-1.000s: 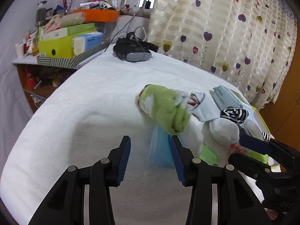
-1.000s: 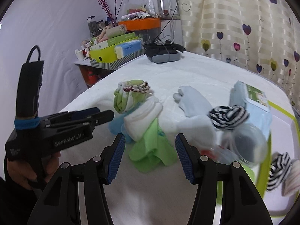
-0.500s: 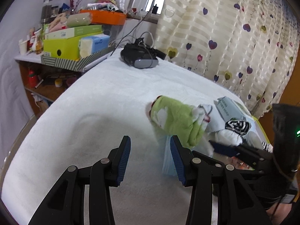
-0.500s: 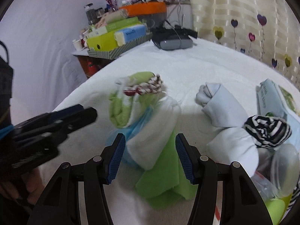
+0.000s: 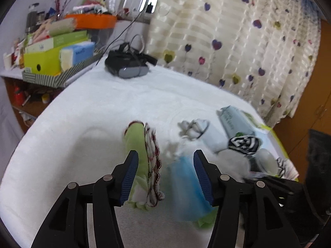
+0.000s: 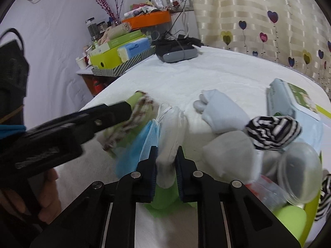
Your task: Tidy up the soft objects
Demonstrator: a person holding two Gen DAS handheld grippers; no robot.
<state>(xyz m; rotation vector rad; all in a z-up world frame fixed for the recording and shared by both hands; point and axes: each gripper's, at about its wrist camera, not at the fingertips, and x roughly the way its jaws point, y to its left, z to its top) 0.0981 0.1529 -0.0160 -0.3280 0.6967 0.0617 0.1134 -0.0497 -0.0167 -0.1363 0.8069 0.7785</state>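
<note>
On the white-covered surface (image 6: pixel 217 72), the soft white cloth mask (image 6: pixel 170 136) is seen clamped between the just-closed fingers of the right gripper (image 6: pixel 165 161), long axis running away, while the left gripper (image 5: pixel 164 173), just opened wide, straddles the green patterned fabric roll (image 5: pixel 137 144) and blue pleated mask (image 5: pixel 186 177).

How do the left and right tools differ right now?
The left tool stands wide open with nothing pressed; the right tool has just been closing and pinches the white mask. The left tool straddles the green roll and blue mask; the right tool holds just one item. Both point down at the pile.
</note>
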